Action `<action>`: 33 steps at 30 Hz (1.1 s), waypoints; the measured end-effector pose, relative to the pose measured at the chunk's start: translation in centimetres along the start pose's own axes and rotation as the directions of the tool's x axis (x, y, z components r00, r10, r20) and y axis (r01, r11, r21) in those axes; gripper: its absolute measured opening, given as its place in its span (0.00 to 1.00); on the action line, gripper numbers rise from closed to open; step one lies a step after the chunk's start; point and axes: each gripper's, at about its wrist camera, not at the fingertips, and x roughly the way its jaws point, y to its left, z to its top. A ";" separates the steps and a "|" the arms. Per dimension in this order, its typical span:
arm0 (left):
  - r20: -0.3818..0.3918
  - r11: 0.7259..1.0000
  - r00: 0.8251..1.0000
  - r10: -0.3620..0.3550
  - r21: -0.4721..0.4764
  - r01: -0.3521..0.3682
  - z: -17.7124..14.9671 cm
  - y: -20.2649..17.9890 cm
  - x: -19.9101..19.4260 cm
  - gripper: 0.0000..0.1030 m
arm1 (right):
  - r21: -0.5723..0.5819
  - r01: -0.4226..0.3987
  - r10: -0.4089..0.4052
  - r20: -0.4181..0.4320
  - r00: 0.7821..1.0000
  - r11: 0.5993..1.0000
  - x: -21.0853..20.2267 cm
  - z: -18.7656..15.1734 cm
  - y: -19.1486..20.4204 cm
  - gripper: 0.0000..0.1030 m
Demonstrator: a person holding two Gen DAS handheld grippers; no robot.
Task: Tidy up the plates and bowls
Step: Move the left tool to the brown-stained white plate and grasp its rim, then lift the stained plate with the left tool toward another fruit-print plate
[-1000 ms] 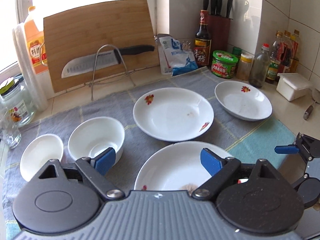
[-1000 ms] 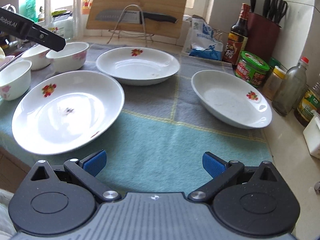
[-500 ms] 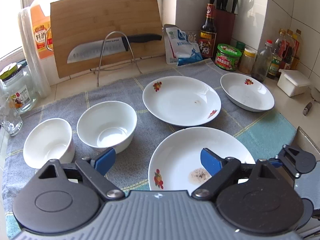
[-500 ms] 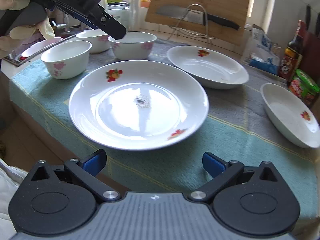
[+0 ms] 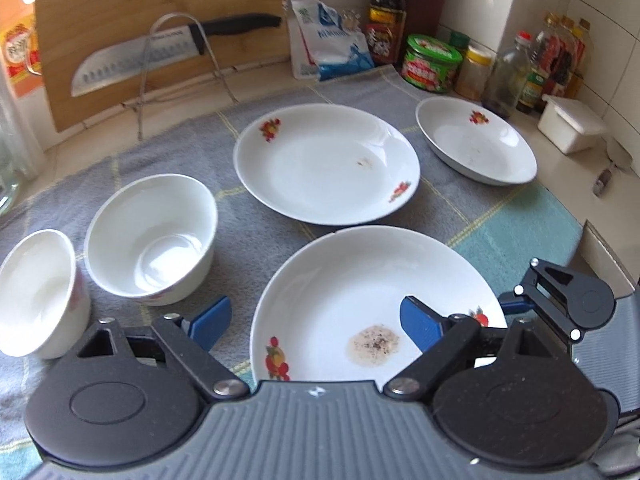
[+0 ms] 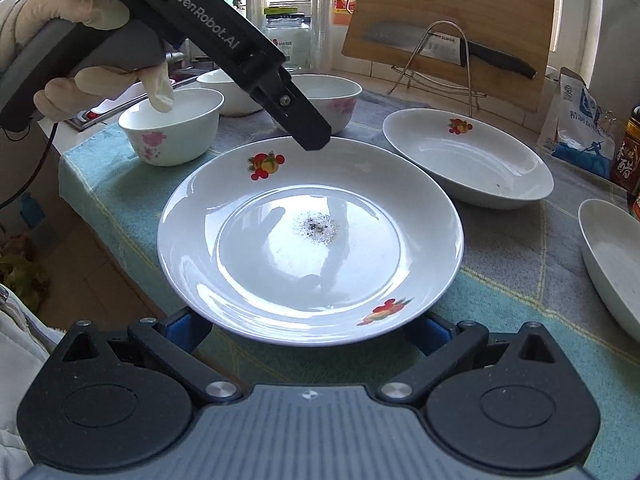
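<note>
A white stained plate [image 5: 360, 280] [image 6: 312, 232] lies nearest on the cloth. My left gripper [image 5: 316, 320] [image 6: 312, 140] hovers over its edge, jaws closing with that rim between them, pads clear of it. At the opposite edge my right gripper [image 6: 308, 334] [image 5: 560, 304] stands open, its pads low on either side under the plate's rim. Two more flowered plates [image 5: 326, 164] [image 5: 476, 140] lie beyond. Two white bowls [image 5: 150, 236] [image 5: 36, 292] stand left of the left gripper. The right wrist view shows three bowls [image 6: 172, 124] [image 6: 228, 92] [image 6: 332, 96].
A cutting board [image 5: 160, 20] with a knife [image 5: 160, 56] on a wire rack leans at the back. Bottles, a green-lidded jar [image 5: 430, 60], a salt bag [image 5: 328, 40] and a white box [image 5: 568, 124] line the wall. The counter edge [image 6: 120, 248] drops off beside the near plate.
The right gripper swung left and came up to the stained plate, its pads now under the rim. The left gripper dipped lower and closer over that plate.
</note>
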 end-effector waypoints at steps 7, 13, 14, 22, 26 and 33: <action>-0.124 0.996 0.988 -0.095 -0.012 0.094 1.2 1.2 2.5 0.80 | -0.014 -0.022 0.022 0.014 1.000 1.000 0.0 -0.2 -0.4 1.00; -0.204 0.989 0.968 -0.143 0.018 0.150 2.2 1.7 3.9 0.75 | -0.015 -0.019 0.019 0.030 0.999 1.000 -0.1 -0.4 -0.3 1.00; -0.217 0.987 0.964 -0.151 0.021 0.160 2.3 1.9 4.1 0.74 | -0.014 -0.018 0.018 0.032 0.999 1.000 -0.1 -0.5 -0.3 1.00; -0.314 0.973 0.926 -0.212 0.026 0.231 3.2 2.7 5.5 0.72 | -0.017 -0.008 0.009 0.041 0.999 1.000 -0.1 -0.5 -0.2 1.00; -0.343 0.968 0.914 -0.217 0.048 0.248 3.5 2.6 5.8 0.72 | -0.020 0.001 0.000 0.043 0.999 1.000 0.0 -0.5 -0.1 1.00; -0.367 0.964 0.904 -0.218 0.065 0.258 3.6 2.3 6.4 0.72 | -0.024 0.016 -0.015 0.057 0.998 1.000 0.2 -0.7 0.1 1.00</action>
